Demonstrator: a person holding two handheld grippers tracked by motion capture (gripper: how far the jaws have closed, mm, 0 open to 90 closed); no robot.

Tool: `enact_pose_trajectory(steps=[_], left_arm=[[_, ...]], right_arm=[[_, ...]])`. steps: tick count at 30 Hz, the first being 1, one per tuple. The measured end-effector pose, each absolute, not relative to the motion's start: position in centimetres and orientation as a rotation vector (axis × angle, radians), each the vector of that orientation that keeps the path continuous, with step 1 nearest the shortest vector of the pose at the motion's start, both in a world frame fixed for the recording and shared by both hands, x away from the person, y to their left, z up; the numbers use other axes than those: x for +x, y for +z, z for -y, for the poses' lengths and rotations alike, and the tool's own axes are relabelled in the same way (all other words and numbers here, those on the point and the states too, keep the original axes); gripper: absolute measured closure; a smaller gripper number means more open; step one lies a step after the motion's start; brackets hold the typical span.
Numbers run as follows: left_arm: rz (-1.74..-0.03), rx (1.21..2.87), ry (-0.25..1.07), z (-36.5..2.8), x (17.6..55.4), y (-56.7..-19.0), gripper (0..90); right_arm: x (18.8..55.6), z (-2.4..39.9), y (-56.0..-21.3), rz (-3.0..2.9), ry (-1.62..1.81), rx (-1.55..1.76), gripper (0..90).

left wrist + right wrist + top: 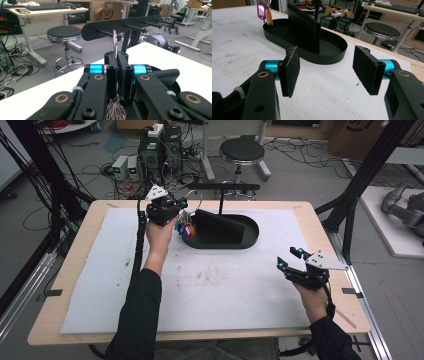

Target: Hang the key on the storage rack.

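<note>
At upper centre of the high view, the left gripper (176, 212) clamps a metal key ring (114, 41), coloured tags (185, 229) dangling beside the black tray (250, 237). At lower right, the right gripper (288, 258) hovers wide, empty.

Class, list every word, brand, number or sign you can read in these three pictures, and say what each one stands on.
"SF": on the brown cardboard box under the desk, left gripper view; a stroke after it is cut off by the black peg rack.
Large dark mark on the brown cardboard box, high view: cut off, unreadable.
Coloured plastic key tags: their label windows are too blurred to read.
</note>
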State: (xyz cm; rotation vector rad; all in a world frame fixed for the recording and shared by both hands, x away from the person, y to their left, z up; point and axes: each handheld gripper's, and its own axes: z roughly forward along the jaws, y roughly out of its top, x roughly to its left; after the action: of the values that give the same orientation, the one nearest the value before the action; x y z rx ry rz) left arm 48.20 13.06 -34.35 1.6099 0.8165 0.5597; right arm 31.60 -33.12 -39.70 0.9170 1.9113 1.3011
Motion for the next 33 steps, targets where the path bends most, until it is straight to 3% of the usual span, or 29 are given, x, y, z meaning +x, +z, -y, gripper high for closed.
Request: enact_pose_trajectory(steps=[33], left_arm=[[-0.947,1.620,0.655,-12.82,48.59,-35.21,81.1]], right_arm=[[31.63,33.23,-39.72,-1.909,1.299,0.910,39.3]])
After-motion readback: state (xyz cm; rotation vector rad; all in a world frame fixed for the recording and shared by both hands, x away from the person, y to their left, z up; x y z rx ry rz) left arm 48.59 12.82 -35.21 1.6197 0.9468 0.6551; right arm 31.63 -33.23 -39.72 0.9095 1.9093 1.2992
